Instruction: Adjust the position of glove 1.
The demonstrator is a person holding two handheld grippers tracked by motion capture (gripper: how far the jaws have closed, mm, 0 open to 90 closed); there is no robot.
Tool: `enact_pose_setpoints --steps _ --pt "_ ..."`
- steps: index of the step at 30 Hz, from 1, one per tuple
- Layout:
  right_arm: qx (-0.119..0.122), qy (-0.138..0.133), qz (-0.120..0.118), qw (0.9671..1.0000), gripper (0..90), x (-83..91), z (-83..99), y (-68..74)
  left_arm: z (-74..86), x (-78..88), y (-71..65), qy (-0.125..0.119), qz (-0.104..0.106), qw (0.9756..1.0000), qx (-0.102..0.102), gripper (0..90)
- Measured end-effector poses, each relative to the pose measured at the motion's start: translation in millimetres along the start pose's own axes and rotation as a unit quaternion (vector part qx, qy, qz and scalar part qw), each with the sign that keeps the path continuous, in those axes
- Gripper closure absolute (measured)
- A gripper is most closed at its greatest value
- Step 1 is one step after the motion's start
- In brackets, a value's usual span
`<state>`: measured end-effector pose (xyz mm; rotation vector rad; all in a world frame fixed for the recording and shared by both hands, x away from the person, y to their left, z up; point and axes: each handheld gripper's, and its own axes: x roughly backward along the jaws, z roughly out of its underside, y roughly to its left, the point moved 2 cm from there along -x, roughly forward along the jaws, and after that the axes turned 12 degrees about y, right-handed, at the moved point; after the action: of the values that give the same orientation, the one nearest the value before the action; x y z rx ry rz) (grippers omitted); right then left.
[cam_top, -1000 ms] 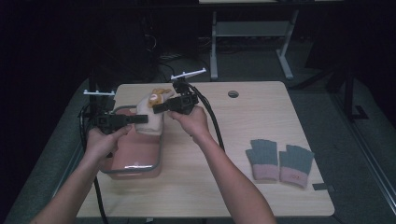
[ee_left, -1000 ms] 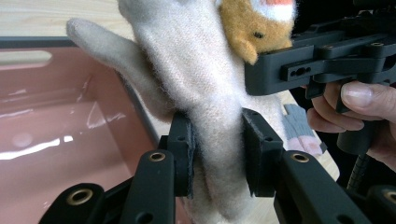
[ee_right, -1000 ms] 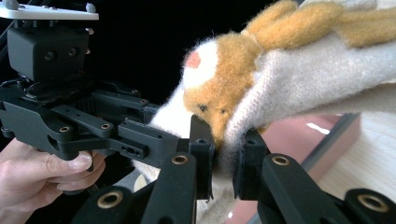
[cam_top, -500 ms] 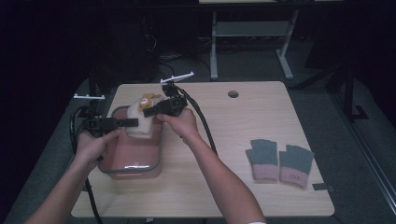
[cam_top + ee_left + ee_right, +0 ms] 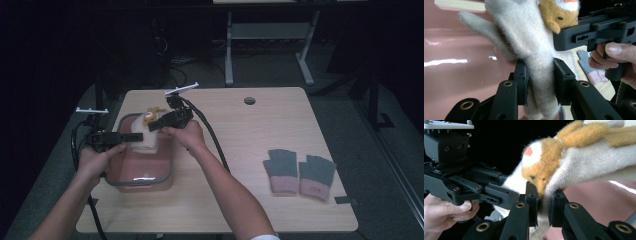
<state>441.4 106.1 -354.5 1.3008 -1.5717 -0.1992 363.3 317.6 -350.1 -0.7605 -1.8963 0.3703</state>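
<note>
A cream knitted glove (image 5: 145, 143) with an orange animal face (image 5: 541, 167) hangs between both grippers, over a pink container (image 5: 142, 183) with a grey rim. My left gripper (image 5: 540, 75) is shut on the glove's cuff end, its pads pressing the wool from both sides. My right gripper (image 5: 544, 195) is shut on the glove's edge just below the animal face. In the high view the left gripper (image 5: 131, 137) comes in from the left and the right gripper (image 5: 154, 125) from the right, their tips close together. The glove's fingers (image 5: 481, 27) stick out over the pink container (image 5: 456, 82).
A pair of grey gloves with pink cuffs (image 5: 299, 172) lies flat at the right of the wooden table (image 5: 260, 135). A round cable hole (image 5: 249, 101) sits near the far edge. Cables trail from both grippers across the table's left part.
Both hands have moved left and toward the near edge and sunk a little, carrying the cream glove along over the pink container. Both grips are unchanged.
</note>
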Motion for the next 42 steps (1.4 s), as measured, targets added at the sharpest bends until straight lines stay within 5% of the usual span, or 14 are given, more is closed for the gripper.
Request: enact_pose_setpoints --steps 18,32,42 --pt "-0.019 0.052 0.008 0.9984 80.4 -42.4 10.6 -24.0 18.9 -23.2 24.1 0.044 -0.037 0.9981 0.022 67.9" --pt "0.002 0.107 0.083 0.9908 69.9 -57.8 14.2 -24.0 30.5 -38.0 30.7 0.078 -0.081 0.9935 0.02 67.9" --pt "0.003 0.099 0.11 0.9889 57.9 -45.4 12.5 -22.2 33.9 -46.1 31.8 0.107 -0.113 0.9877 0.018 67.8"
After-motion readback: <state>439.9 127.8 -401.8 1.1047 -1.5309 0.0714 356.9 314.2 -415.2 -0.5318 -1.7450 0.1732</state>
